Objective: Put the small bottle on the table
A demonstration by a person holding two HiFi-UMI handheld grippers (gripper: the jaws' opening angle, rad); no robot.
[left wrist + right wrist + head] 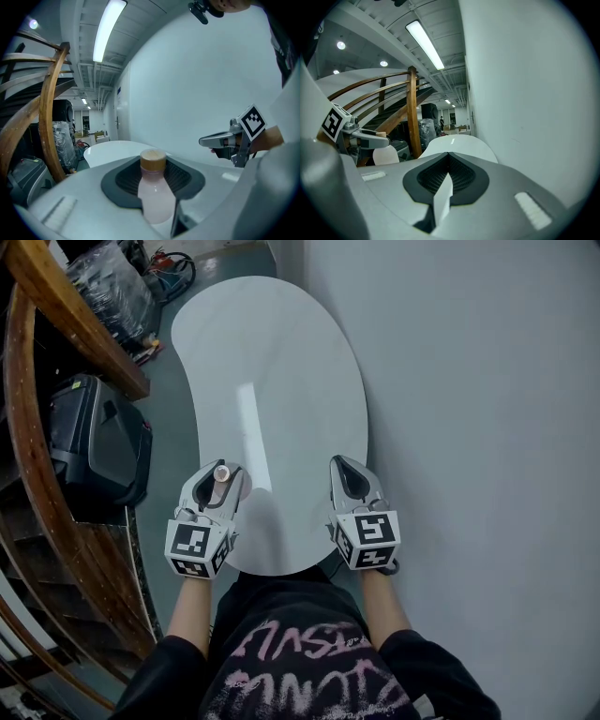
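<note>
The task is sitting at the carry stage, not the set-down. The left gripper [225, 471] is clamping the small bottle [156, 199] btw its two jaws. The bottle has a pale pink body w/ a wooden-looking cap and is standing upright, w/ the jaws pressing on its body. In the head view it's hanging over the near left edge of the table [281, 362], just inside the rim. Can't tell whether the base is touching the tabletop, since no view is showing the bottom of the bottle. In the left gripper view the tabletop is showing only beyond the jaws, so I'm judging the bottle is off the surface or at most just reaching it.

The right gripper [347, 467] is carrying nothing. Its jaws are meeting w/ no gap and nothing btw them. It's hovering over the near right edge of the table, well apart from the bottle.

The tabletop is showing white and glossy w/ nothing on it, so there's plenty of room. A wooden railing [80, 324] and a black case [94, 442] are sitting off the table's left side. A plain wall [469, 381] is running along its right side.

Done so far, as I'm reading it: the bottle is gripped and over the table. Left to do: lowering till the base is resting flat, opening the left jaws, and drawing the gripper off w/o tipping the bottle.
</note>
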